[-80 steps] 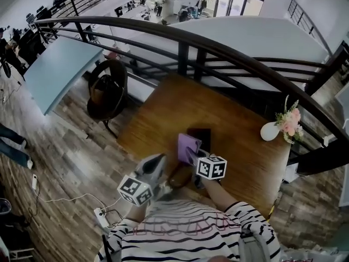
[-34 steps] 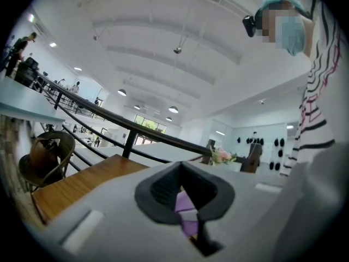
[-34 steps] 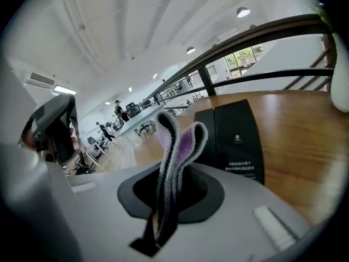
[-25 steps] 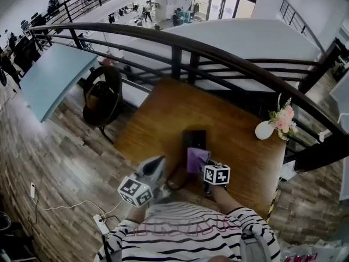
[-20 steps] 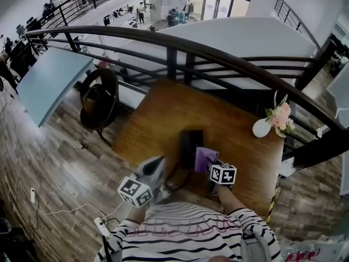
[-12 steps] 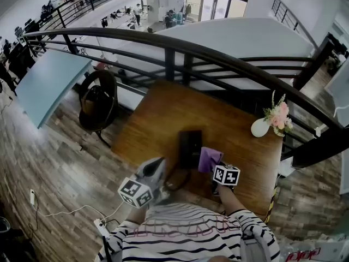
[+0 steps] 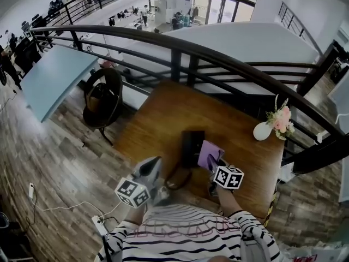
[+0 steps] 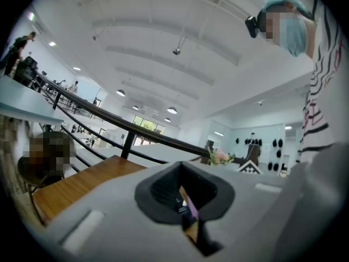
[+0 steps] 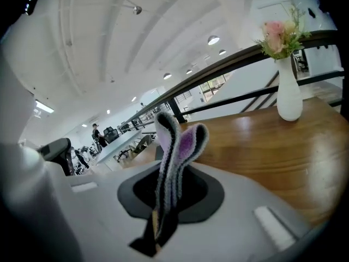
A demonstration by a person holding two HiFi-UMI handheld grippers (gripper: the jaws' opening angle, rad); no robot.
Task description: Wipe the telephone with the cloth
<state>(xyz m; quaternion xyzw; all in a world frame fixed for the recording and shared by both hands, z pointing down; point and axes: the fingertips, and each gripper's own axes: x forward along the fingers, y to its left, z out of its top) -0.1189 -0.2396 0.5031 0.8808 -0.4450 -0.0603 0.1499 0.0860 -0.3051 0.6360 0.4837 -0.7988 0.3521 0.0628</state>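
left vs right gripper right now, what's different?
Load: the right gripper is shut on the purple cloth; the left gripper has its jaws together on nothing.
Place: the right gripper is over the table, just right of the telephone; the left gripper is at the table's near edge, left of the telephone.
Shared: both point away from the person.
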